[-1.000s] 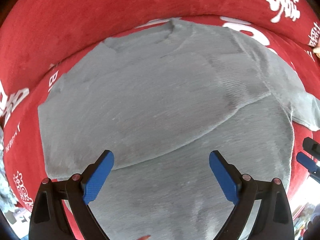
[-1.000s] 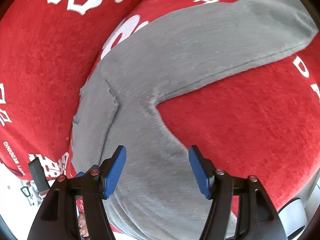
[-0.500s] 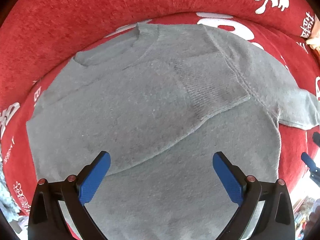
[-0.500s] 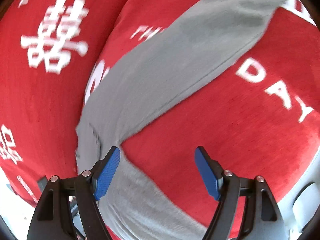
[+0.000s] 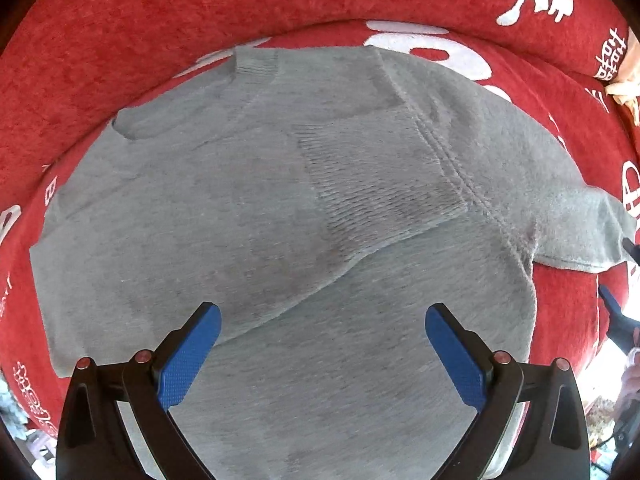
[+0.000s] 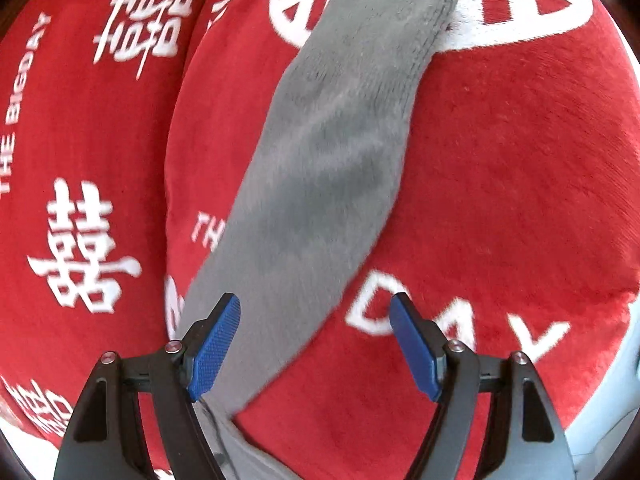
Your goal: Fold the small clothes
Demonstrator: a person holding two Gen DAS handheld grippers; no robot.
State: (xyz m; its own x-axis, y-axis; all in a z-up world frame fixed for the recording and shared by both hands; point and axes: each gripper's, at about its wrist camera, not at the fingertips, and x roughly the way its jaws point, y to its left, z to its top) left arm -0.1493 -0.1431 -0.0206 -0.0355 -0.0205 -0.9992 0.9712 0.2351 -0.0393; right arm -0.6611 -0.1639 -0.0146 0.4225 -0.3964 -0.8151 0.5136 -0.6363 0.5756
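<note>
Right wrist view: the open tongs now look along the loose sleeve

The right tongs [image 6: 314, 338] stand wide open and hold nothing; a second ago they looked at the armpit of the grey sweater [image 5: 304, 216], and now they have swung out so that the whole right sleeve [image 6: 340, 152] lies straight ahead, up to its ribbed cuff [image 6: 440, 20]. I judge this sleeve is the next part to fold in. The left tongs [image 5: 320, 354] are also wide open and empty, and have pulled back a little over the body, where the left sleeve [image 5: 372, 184] already lies folded across the chest. The sweater is spread on the red blanket [image 6: 500, 184]. The hem is cut off behind the tongs, and the sleeve is somewhat blurred.
</note>
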